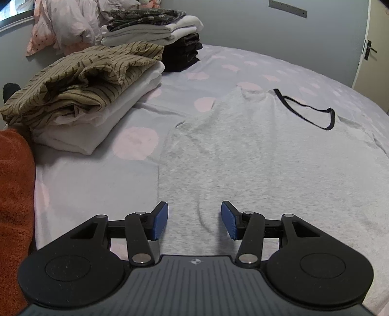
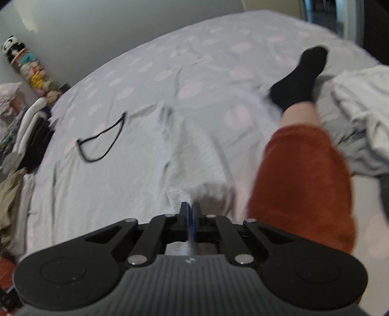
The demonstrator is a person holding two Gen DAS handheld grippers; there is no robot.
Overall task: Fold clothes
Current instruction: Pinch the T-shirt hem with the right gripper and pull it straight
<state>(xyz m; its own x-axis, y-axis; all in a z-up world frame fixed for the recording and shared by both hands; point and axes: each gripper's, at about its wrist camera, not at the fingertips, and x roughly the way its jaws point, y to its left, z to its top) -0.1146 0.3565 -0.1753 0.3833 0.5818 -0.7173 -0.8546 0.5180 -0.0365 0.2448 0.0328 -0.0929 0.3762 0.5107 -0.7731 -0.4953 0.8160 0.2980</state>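
Fabric of a grey T-shirt (image 1: 255, 158) lay directly under the left gripper (image 1: 194, 218), whose blue pads (image 1: 160, 220) stood well apart with nothing between them, poised over the shirt's near hem. The shirt was spread flat on the bed (image 1: 97, 194), its dark-trimmed neckline (image 1: 308, 113) toward the far side and a few shallow creases running up from the hem. The bedsheet was pale lilac with pink blotches.

To the left of the shirt sat a folded pile (image 1: 80, 97) with an olive striped garment on top of white ones. Beyond it stood a taller stack (image 1: 158, 31) of white and patterned pieces on dark folded items. Pink bedding (image 1: 65, 21) was heaped against the wall behind. An orange fleecy garment (image 1: 14, 194) on the person edged into the left of that view.

The right gripper (image 2: 190, 211) had its jaws pressed fully together. A bunched edge of the grey shirt (image 2: 136, 158) rose just beyond its tips; the right wrist view was blurred, so I could not tell whether cloth was pinched between them. In that view the neckline (image 2: 102, 143) lay to the left. The person's leg in the orange fleece (image 2: 304, 184) stretched across the bed on the right, ending in a black sock (image 2: 299, 77). Crumpled pale clothing (image 2: 359, 116) lay beside the leg, well apart from the shirt. A row of soft toys (image 2: 29, 65) lined the far wall.
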